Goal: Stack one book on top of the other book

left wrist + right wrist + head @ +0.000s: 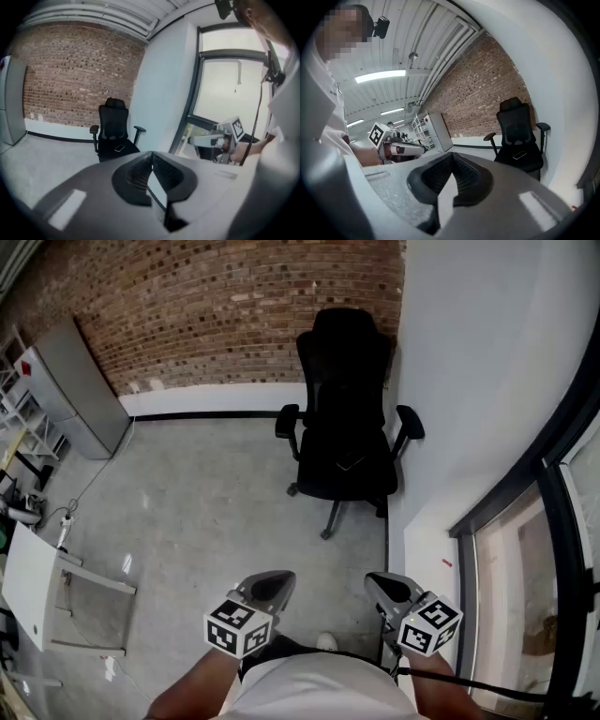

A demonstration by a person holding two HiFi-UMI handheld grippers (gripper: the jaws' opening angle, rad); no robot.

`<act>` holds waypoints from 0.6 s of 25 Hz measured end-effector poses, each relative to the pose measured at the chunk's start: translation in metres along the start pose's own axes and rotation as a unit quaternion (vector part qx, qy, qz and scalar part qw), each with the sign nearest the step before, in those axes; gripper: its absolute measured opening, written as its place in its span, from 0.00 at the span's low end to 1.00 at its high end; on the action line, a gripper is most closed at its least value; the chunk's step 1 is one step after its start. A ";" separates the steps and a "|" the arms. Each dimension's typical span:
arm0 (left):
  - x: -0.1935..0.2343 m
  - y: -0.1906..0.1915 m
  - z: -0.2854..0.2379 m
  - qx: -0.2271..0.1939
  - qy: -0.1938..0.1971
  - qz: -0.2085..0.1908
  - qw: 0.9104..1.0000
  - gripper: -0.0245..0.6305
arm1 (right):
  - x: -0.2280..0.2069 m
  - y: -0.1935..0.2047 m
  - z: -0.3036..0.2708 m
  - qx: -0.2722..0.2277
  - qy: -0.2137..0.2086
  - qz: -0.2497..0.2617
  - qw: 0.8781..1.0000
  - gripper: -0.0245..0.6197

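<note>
The books show in none of the views. Nearest the camera, the left gripper (272,579) and the right gripper (384,582) are held side by side and apart, low before the person's white-clad body. Each is a smooth grey moulded shell that narrows to a point and carries a white cube (239,626) printed with black square markers. In each gripper view the dark ribbed fingers (140,171) are pressed together along a thin seam, closed on nothing. Beyond them lies a bare floor (206,502) of pale grey mottled concrete with a slight sheen. On it stands a black office chair (347,418) – tall mesh back, curved armrests, star base on castors – close against a smooth white wall (478,362). A small flat dark rectangle (351,462) lies on its seat; what it is cannot be made out. Behind the chair runs a rough red-brown brick wall (216,306) with a white band along its foot, and a plain grey metal cabinet (80,385) stands against it well to the left. To the right a thick black window frame (525,484) slants across the white wall.
</note>
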State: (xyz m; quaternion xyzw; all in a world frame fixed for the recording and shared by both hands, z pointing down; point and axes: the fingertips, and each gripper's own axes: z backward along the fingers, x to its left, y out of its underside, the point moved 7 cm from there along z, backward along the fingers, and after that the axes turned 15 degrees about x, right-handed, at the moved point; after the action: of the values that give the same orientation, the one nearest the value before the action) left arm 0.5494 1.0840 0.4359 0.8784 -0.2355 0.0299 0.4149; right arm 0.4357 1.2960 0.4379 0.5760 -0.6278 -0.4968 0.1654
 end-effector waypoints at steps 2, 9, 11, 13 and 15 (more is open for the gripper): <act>0.002 -0.002 0.000 -0.004 -0.004 0.004 1.000 0.04 | -0.004 -0.001 0.001 -0.001 0.002 0.002 1.000 0.03; 0.000 -0.004 -0.005 -0.005 -0.006 0.003 1.000 0.04 | -0.006 0.002 0.005 0.001 0.013 0.007 1.000 0.03; -0.003 -0.005 -0.007 -0.005 -0.006 -0.001 1.000 0.04 | -0.006 0.003 0.006 0.000 0.014 0.007 1.000 0.03; -0.007 -0.004 -0.008 -0.005 -0.006 -0.005 1.000 0.04 | -0.007 0.004 0.008 -0.002 0.013 0.007 1.000 0.03; -0.011 -0.003 -0.009 -0.004 -0.007 -0.008 1.000 0.04 | -0.006 0.006 0.010 -0.002 0.003 0.003 1.000 0.03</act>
State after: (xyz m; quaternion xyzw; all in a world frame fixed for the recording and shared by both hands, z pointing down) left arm 0.5422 1.0962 0.4372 0.8788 -0.2315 0.0196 0.4168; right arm 0.4264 1.3050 0.4402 0.5754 -0.6278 -0.4959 0.1700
